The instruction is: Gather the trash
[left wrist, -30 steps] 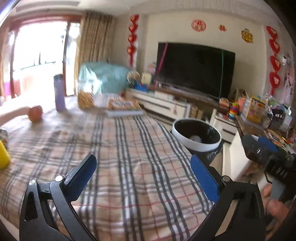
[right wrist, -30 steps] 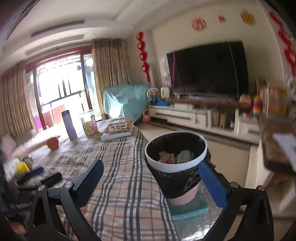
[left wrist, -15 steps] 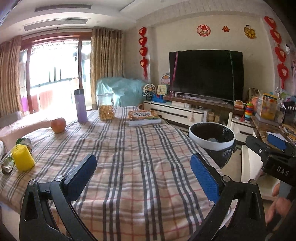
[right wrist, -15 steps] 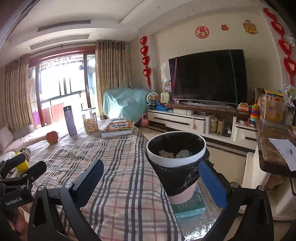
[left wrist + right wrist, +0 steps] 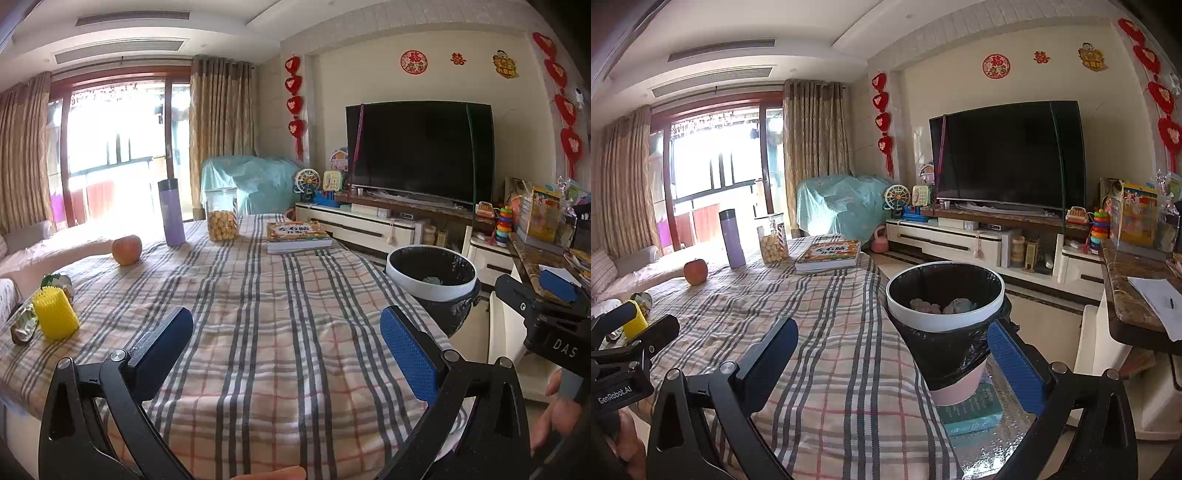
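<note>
A white-rimmed trash bin (image 5: 945,314) lined with a black bag stands off the table's right side, with crumpled trash inside; it also shows in the left wrist view (image 5: 432,280). My left gripper (image 5: 286,345) is open and empty over the checked tablecloth (image 5: 266,295). My right gripper (image 5: 894,360) is open and empty, near the table's right edge beside the bin. Crumpled wrappers (image 5: 24,325) lie at the table's left end beside a yellow ribbed cup (image 5: 55,314).
On the table stand an apple (image 5: 126,249), a purple flask (image 5: 171,212), a biscuit jar (image 5: 221,214) and a book (image 5: 297,236). A TV cabinet (image 5: 979,240) and a cluttered counter (image 5: 1137,295) lie to the right. The bin rests on a teal box (image 5: 975,410).
Both grippers have risen and levelled, so the room and table show from further back. The trash that showed higher in the bin has settled. Both stay open.
</note>
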A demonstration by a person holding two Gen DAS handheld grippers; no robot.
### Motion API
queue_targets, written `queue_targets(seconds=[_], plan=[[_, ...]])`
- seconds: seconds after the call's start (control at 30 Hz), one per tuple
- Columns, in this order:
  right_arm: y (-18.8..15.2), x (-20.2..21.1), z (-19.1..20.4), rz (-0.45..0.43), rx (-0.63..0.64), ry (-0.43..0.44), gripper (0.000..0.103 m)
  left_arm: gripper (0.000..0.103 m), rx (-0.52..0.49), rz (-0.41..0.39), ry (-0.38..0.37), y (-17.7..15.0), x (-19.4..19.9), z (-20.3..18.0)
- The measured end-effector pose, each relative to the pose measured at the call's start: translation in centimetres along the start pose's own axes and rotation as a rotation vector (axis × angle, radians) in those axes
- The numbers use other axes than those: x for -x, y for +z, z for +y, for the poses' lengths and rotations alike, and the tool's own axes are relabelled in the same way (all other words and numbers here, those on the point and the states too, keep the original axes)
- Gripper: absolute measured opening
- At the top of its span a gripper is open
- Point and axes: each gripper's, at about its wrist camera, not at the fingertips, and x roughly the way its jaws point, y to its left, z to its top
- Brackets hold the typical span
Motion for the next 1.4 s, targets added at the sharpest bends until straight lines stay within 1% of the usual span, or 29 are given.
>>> queue_targets(seconds=[0.17,0.33,0.6,1.4], plan=[[0.13,0.22,0.33,-0.006,0.005,0.002,0.103,0.103,0.023,0.008,0.002,0.05,-0.09,0.29],[0.1,0.26,0.4,-0.007,0.005,0.006,0.103,0.103,0.026,0.001,0.008,0.05,0.07,0.47],[0.06,0.54,0.78,-0.008,0.021,0.007,0.103,0.103,0.027,0.0,0.011,0.08,0.1,0.51],[0.13,0.63,0.7,-0.013,0.016,0.013,0.103,0.103,0.023,0.013,0.007,-0.13,-0.04,0.6]])
